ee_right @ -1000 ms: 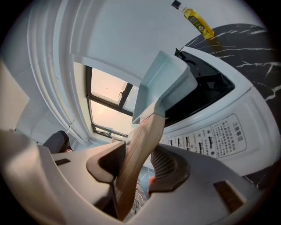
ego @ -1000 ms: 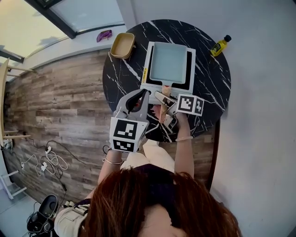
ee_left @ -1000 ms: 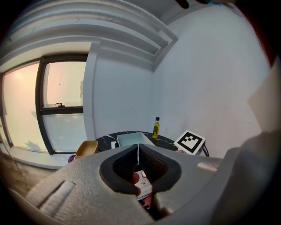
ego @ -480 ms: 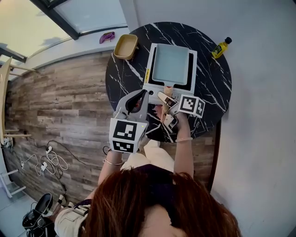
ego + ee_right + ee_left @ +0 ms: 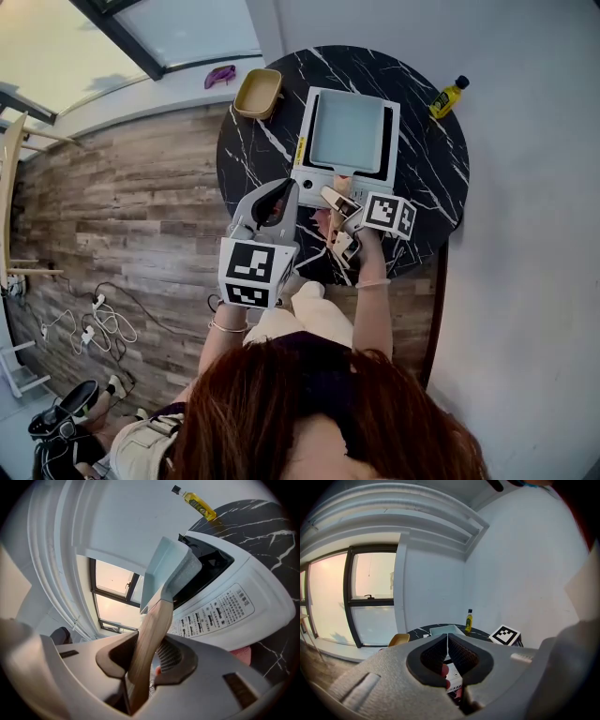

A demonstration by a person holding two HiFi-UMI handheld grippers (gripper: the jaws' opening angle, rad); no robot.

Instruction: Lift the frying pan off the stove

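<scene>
A pale blue rectangular frying pan (image 5: 347, 131) sits on the white portable stove (image 5: 319, 178) on the round black marble table (image 5: 422, 178). Its wooden handle (image 5: 335, 217) points toward me. My right gripper (image 5: 336, 210) is on that handle, its jaws closing. In the right gripper view the handle (image 5: 150, 634) runs between the pads of the right gripper (image 5: 149, 654), and they press on it; the pan (image 5: 161, 573) rises ahead over the stove (image 5: 234, 602). My left gripper (image 5: 284, 190) hovers at the stove's left front corner, shut with nothing held (image 5: 447, 641).
A yellow oil bottle (image 5: 446, 96) stands at the table's far right edge. A tan bowl (image 5: 257, 94) sits at the far left edge. The table's near edge is just under both grippers. Wooden floor lies to the left, a white wall to the right.
The right gripper's jaws have drawn in around the pan handle. The left gripper has hardly moved, and the pan still rests on the stove.
</scene>
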